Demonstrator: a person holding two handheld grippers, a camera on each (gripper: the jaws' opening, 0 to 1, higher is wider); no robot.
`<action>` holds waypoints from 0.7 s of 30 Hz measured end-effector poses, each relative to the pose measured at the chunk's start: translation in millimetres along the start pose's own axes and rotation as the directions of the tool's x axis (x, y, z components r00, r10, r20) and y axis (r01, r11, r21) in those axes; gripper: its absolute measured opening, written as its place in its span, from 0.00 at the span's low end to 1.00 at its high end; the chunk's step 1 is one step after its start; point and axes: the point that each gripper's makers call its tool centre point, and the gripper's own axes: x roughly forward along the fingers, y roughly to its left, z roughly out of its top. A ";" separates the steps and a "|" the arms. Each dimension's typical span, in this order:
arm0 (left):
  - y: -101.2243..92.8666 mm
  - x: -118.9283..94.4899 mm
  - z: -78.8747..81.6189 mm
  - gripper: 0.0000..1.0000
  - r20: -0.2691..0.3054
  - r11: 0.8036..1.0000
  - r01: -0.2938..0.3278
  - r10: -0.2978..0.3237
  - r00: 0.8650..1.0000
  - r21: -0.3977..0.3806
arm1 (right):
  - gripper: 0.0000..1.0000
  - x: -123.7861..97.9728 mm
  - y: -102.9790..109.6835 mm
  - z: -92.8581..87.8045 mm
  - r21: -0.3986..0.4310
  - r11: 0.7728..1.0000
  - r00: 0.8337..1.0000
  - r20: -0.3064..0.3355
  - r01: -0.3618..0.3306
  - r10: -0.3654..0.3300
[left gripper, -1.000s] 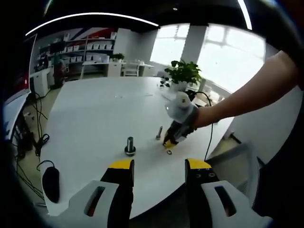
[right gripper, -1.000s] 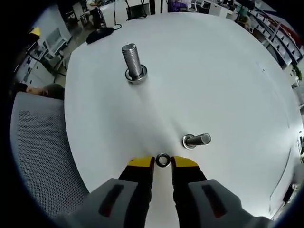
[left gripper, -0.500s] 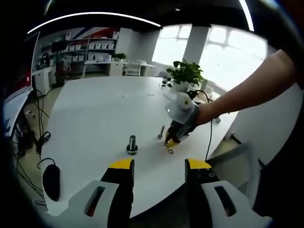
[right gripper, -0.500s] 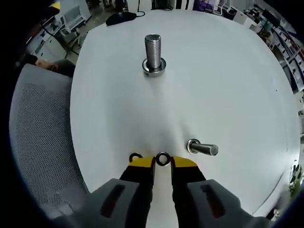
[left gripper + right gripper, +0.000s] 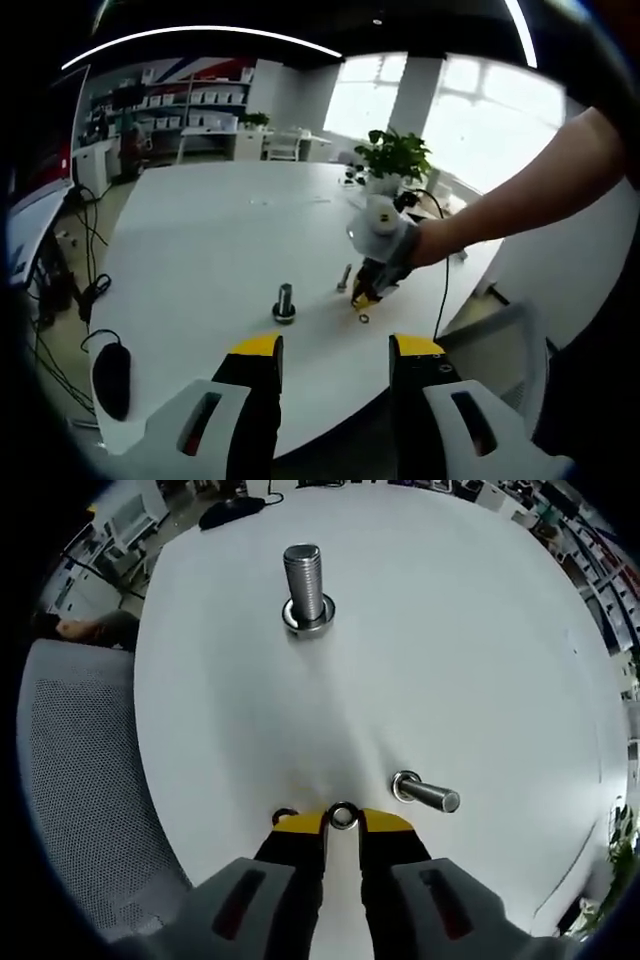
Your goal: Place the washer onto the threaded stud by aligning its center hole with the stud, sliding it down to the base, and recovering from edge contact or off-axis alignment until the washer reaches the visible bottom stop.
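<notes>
right tool (image 5: 343, 822) pinches the small steel ring washer (image 5: 343, 815) by its rim, jaws nearly closed. thin, light, slick; i keep edge grip. left tool (image 5: 330, 350) wide open, empty.

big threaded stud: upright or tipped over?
Upright. The threaded stud stands on its head on the white table, threads pointing up; the smaller bolt nearby also stands on its head.

My white table (image 5: 480, 630) carries an upright threaded stud (image 5: 306, 588) on its wide base, a second bolt (image 5: 425, 793) lying on its side near my jaws, a small washer (image 5: 285, 815) flat just beside them, and a black mouse (image 5: 111, 379) near its edge.
</notes>
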 end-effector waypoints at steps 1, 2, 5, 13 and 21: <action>0.1 -0.4 0.3 0.41 0.002 1.000 0.000 0.000 1.000 0.001 | 0.14 0.0 -0.3 -0.3 0.002 1.000 1.000 0.003 0.003 -0.003; 0.1 -0.7 0.4 0.41 0.002 1.000 0.000 0.000 1.000 0.000 | 0.14 -0.6 -0.5 -0.7 0.009 1.000 1.000 0.013 0.007 -0.007; 0.9 -1.7 0.1 0.41 0.002 1.000 -0.003 0.003 1.000 0.002 | 0.14 -0.1 -2.4 -1.3 0.066 0.998 0.999 0.046 0.004 -0.007; -0.1 -5.5 0.0 0.41 0.011 1.000 -0.013 0.013 1.000 -0.003 | 0.13 -8.4 -7.2 -9.3 0.165 0.986 0.996 0.079 0.013 -0.026; -6.1 -4.3 -1.4 0.41 0.014 1.000 -0.008 0.008 1.000 0.001 | 0.13 -26.8 -13.6 -6.9 0.183 0.983 0.991 0.122 0.026 -0.048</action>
